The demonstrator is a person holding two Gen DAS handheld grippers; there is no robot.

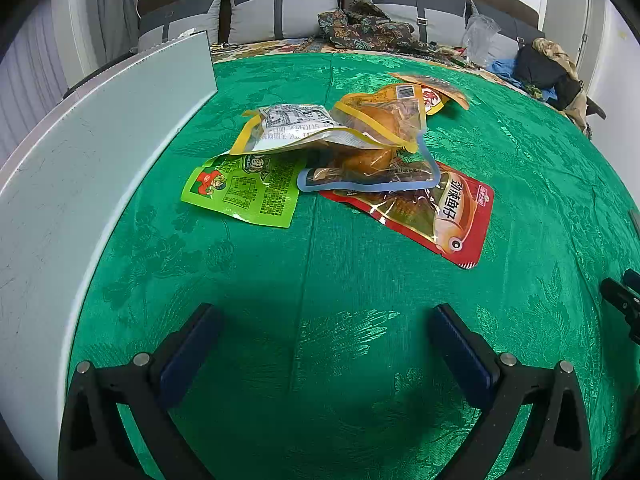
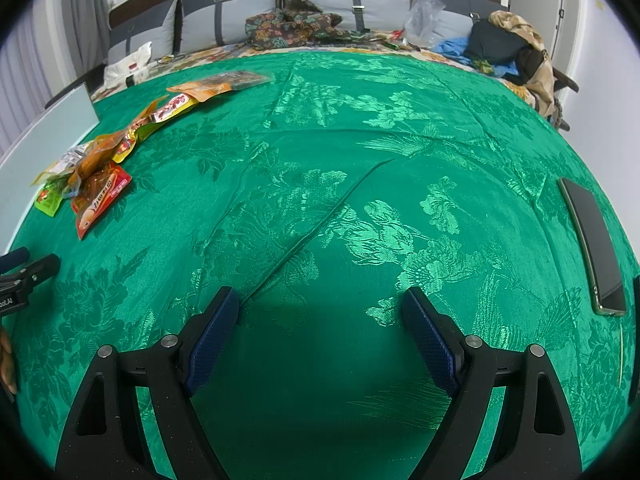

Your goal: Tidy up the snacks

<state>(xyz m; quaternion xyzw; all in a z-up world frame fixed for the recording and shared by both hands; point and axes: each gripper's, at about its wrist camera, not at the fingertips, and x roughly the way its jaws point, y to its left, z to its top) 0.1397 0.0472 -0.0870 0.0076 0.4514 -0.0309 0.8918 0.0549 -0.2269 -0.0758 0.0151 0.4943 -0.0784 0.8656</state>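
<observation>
**Both tools empty, snack pile ahead of the left one**

The left tool hangs wide open over bare green cloth with nothing between its fingers. The right tool is also spread wide and empty, facing a bare stretch of the same cloth, with a phone lying off to its right.

The snacks sit in a loose heap just ahead of the left tool, close to a white box on its left. A green packet lies flat at the near left of the heap; a red packet lies flat at the near right. A blue-edged clear bag rests partly on the red one, and a yellow-edged bag is piled on top. More orange packets trail away behind.

Sorting looks not yet begun. The box is probably where the snacks go, though its inside is hidden. The green packet looks the easiest start: it is nearest the box and only its far edge is tucked under the heap. Flat foil gives little to grip, so come in low at a free corner and close on the sealed edge. Slide it clear before lifting, or the bags above may slip. The puffed bags should be pinched at their seams, not their middles.
</observation>
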